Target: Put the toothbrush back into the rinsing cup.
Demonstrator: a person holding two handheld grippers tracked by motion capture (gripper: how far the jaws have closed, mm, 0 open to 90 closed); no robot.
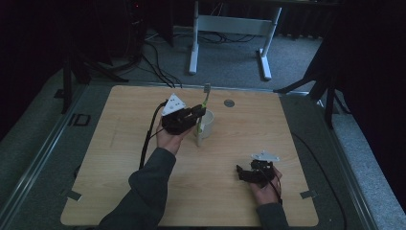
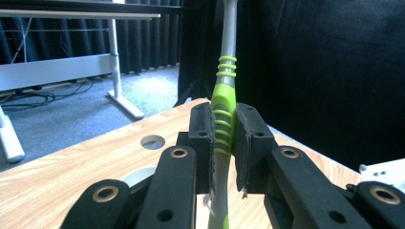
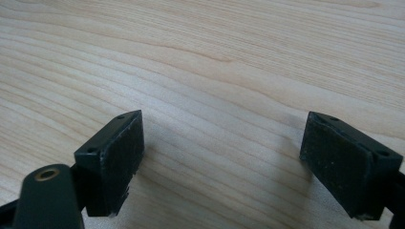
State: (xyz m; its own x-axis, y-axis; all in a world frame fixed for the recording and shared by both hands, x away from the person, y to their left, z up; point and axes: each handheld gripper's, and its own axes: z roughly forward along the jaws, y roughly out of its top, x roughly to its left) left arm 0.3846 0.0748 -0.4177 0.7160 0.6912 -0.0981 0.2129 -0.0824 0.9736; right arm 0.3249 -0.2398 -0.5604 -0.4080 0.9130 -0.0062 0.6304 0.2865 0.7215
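Wooden table [image 1: 119,191], one toothbrush [image 2: 223,119] (upright) in left claw [image 2: 224,143], one mug [image 1: 208,125]

Green-and-grey plastic toothbrush [image 2: 224,119], upright, bristle head uppermost, its lower end beside a white ceramic mug [image 1: 208,125] standing mid-table.

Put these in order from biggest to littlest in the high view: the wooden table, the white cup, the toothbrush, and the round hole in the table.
1. Wooden table, by far the biggest.
2. Toothbrush, long but thin, held upright by the left hand-held gripper.
3. White cup, partly hidden, so it and the toothbrush are hard to rank.
4. Round hole, the smallest.
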